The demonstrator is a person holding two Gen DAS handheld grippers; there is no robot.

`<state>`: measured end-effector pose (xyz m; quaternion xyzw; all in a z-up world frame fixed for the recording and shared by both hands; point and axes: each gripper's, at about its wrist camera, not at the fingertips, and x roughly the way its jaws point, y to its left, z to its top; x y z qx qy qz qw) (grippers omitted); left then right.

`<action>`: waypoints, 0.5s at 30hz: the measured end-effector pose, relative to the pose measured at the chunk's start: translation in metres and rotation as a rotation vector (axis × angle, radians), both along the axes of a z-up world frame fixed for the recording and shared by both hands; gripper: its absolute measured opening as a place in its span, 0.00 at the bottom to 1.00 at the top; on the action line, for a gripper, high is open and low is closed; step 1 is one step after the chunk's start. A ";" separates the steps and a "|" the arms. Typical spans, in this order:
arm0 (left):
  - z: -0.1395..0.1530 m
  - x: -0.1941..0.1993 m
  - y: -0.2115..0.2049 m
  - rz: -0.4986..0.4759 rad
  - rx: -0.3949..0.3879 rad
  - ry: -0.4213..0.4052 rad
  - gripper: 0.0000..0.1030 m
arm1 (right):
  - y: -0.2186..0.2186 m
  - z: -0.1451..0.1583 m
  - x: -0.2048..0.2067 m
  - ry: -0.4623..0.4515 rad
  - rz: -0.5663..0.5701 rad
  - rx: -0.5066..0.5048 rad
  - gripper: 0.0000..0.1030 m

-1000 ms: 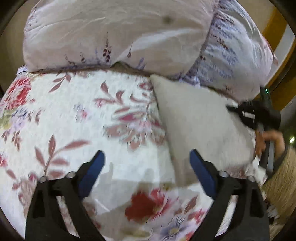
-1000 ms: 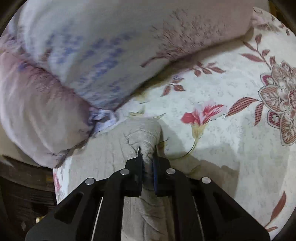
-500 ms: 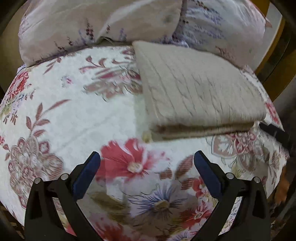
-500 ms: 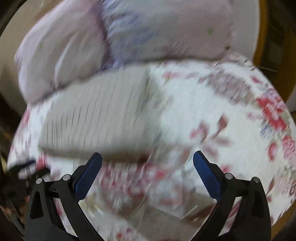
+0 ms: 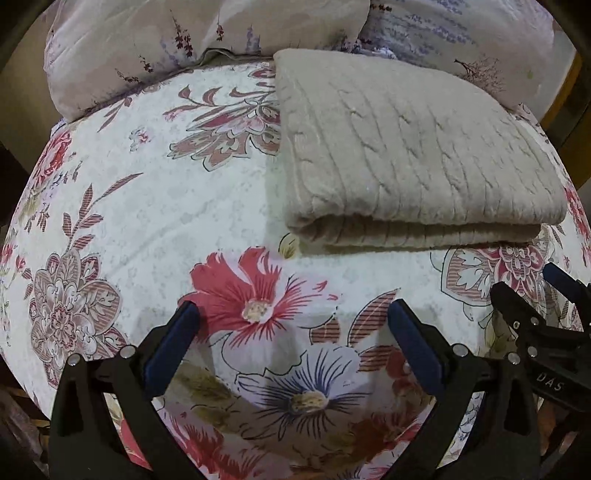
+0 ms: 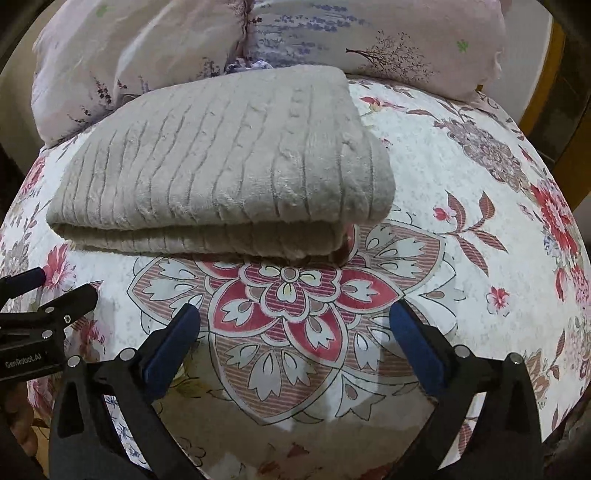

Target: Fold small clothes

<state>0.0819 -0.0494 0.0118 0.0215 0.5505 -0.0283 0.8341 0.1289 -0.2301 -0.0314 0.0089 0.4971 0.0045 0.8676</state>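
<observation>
Both the left tongs (image 5: pixel 291 339) and the right tongs (image 6: pixel 293 341) stand spread wide at the bottom of their frames, gripping nothing, above the floral bedspread (image 5: pixel 155 206). The folded beige knit garment (image 5: pixel 413 147) lies flat on the bed in the upper right of the left view and the upper left of the right view. Its far edge meets the pale pillows (image 6: pixel 369 33) along the top.

Left gripper (image 5: pixel 293 332): black frame, blue finger pads (image 5: pixel 173 347), silver screws. Right gripper (image 6: pixel 295 334): identical build. White lettering marks both bodies.
</observation>
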 end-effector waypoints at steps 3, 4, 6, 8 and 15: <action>0.000 0.003 0.001 -0.001 0.000 0.011 0.98 | 0.002 -0.003 -0.003 0.003 -0.025 -0.002 0.99; -0.001 0.004 0.002 -0.001 -0.001 0.012 0.98 | 0.002 -0.003 -0.002 0.004 -0.034 -0.001 0.99; -0.001 0.008 0.003 0.000 -0.001 0.014 0.98 | 0.002 -0.003 -0.003 0.006 -0.048 -0.001 0.99; -0.001 0.010 0.003 0.003 -0.001 0.016 0.98 | 0.002 -0.003 -0.004 0.008 -0.058 -0.001 0.99; -0.002 0.012 0.003 0.006 0.000 0.016 0.98 | 0.004 -0.003 -0.006 0.010 -0.085 -0.002 0.99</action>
